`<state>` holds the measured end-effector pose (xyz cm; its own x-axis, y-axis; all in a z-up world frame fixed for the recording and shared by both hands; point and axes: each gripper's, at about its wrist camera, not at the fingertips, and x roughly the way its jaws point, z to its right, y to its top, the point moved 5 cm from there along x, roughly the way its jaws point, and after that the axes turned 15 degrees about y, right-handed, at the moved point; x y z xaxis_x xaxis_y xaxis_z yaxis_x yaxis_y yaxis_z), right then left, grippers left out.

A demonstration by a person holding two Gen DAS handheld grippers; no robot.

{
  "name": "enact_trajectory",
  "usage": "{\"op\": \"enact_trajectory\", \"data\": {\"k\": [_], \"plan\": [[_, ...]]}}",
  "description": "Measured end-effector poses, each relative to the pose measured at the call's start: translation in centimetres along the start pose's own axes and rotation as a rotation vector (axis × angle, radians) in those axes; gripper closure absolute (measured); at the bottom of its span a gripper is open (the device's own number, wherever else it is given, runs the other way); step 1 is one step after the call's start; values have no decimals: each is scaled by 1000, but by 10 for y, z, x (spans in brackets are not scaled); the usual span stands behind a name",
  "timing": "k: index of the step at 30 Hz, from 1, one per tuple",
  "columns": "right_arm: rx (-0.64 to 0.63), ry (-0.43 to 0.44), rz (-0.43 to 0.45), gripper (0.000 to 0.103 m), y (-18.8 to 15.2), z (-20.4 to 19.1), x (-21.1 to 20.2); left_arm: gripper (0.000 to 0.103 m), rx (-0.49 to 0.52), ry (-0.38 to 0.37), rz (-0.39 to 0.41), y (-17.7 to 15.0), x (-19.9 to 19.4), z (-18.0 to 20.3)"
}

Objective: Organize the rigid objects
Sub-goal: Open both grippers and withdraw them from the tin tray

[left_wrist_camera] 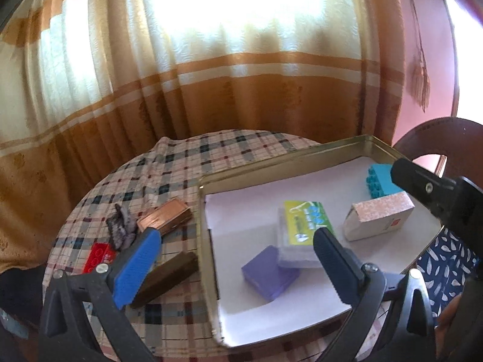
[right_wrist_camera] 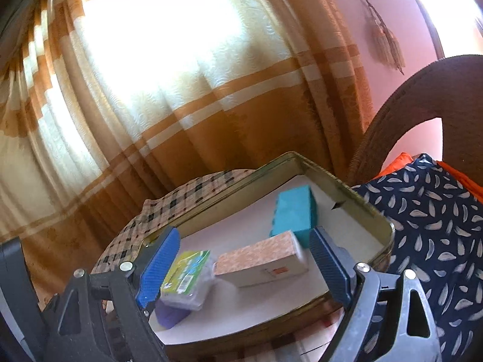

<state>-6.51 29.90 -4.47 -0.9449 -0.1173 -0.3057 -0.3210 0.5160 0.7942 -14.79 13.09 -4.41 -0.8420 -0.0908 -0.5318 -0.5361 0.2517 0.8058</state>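
A gold-rimmed tin tray (left_wrist_camera: 208,241) with a white lining sits on the checked tablecloth. It holds a purple box (left_wrist_camera: 270,273), a clear box with a green label (left_wrist_camera: 305,229), a pink patterned carton (left_wrist_camera: 377,218) and a teal brick (left_wrist_camera: 382,181). My left gripper (left_wrist_camera: 237,235) hovers open over the tray's left edge, nothing between its blue pads. Left of the tray lie a copper box (left_wrist_camera: 166,218), a dark brown bar (left_wrist_camera: 169,277) and a red brick (left_wrist_camera: 98,256). My right gripper (right_wrist_camera: 244,235) stands open above the pink carton (right_wrist_camera: 262,259), clear of it, with the teal brick (right_wrist_camera: 294,212) beyond.
A grey scrap of fabric (left_wrist_camera: 120,229) lies beside the copper box. A brown chair back (right_wrist_camera: 407,105) and a navy patterned cloth (right_wrist_camera: 437,241) stand right of the tray rim (right_wrist_camera: 362,208). Curtains hang close behind the round table. The right gripper's black body (left_wrist_camera: 428,187) shows over the tray's right end.
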Motion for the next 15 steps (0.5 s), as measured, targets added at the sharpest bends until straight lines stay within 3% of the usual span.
{"op": "enact_trajectory", "data": {"k": [9,15], "plan": [[-27,25,5,14,-12,-26,-5,0,-38,41,16,-7,-4,-34],[-80,48,15,14,-18,-51,-8,0,-118,79,0,-16,1,-72]]}}
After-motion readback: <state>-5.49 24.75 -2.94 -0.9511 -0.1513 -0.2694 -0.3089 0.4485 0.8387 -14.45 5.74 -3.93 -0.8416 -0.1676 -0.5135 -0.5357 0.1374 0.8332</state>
